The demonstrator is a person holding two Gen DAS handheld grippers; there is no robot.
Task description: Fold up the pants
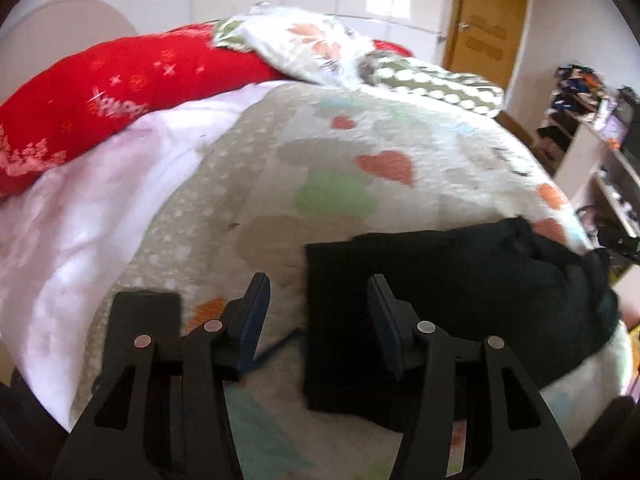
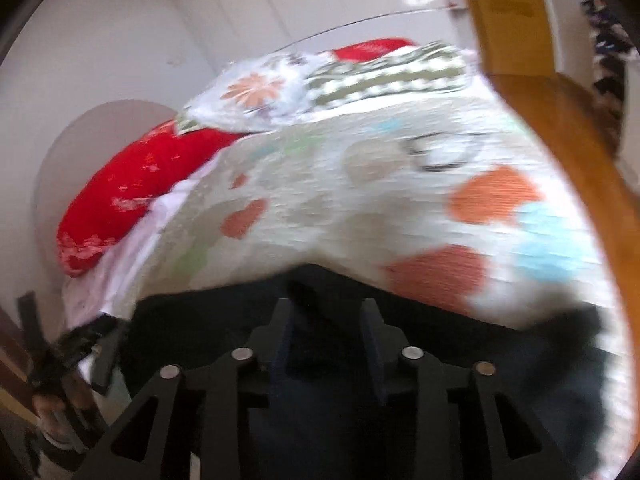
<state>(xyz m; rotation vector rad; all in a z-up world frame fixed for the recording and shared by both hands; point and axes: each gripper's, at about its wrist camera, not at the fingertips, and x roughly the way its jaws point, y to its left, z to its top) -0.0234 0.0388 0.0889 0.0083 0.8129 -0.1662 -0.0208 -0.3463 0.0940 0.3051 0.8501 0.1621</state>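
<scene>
The black pants (image 1: 460, 280) lie bunched on the heart-patterned bedspread (image 1: 340, 152), near its right edge. My left gripper (image 1: 318, 300) is open and empty, its right finger over the pants' left edge. In the right wrist view the pants (image 2: 200, 332) fill the lower frame. My right gripper (image 2: 326, 328) is open just above them, jaws apart with dark cloth beneath; the view is blurred.
A red pillow (image 1: 100, 92) and floral pillows (image 1: 312, 44) lie at the bed's head. White sheet (image 1: 80, 220) at left. Shelves with clutter (image 1: 592, 148) stand to the right. A wooden door (image 1: 488, 12) is behind. My left gripper shows at lower left (image 2: 72, 364).
</scene>
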